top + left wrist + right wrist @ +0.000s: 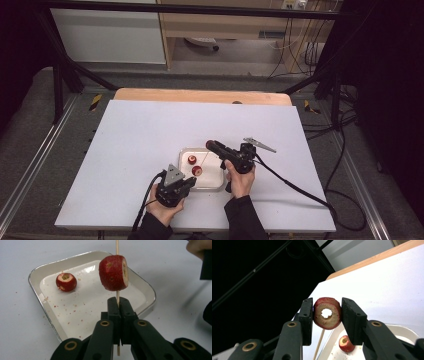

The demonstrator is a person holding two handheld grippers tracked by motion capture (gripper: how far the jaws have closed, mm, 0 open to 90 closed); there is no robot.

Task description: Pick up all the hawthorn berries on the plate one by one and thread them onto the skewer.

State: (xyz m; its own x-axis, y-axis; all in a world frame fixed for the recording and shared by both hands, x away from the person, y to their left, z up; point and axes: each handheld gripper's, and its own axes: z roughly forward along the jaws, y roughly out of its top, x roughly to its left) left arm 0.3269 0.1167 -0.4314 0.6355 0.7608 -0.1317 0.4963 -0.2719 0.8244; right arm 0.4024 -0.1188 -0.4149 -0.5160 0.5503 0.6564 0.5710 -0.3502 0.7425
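Note:
My left gripper is shut on a thin wooden skewer that stands upright over a white tray. A cored red fruit is threaded on the skewer just above the jaws. Another cored red fruit lies in the tray. My right gripper is shut on a third cored red fruit, its hole facing the camera, with the skewer just below it. In the high view the left gripper is at the tray's near left corner, and the right gripper reaches over the tray from the right.
Red crumbs are scattered over the tray floor and the white table board. A wooden edge runs along the back. The right gripper's black cable trails to the right across the board. Black frame legs stand beyond the table.

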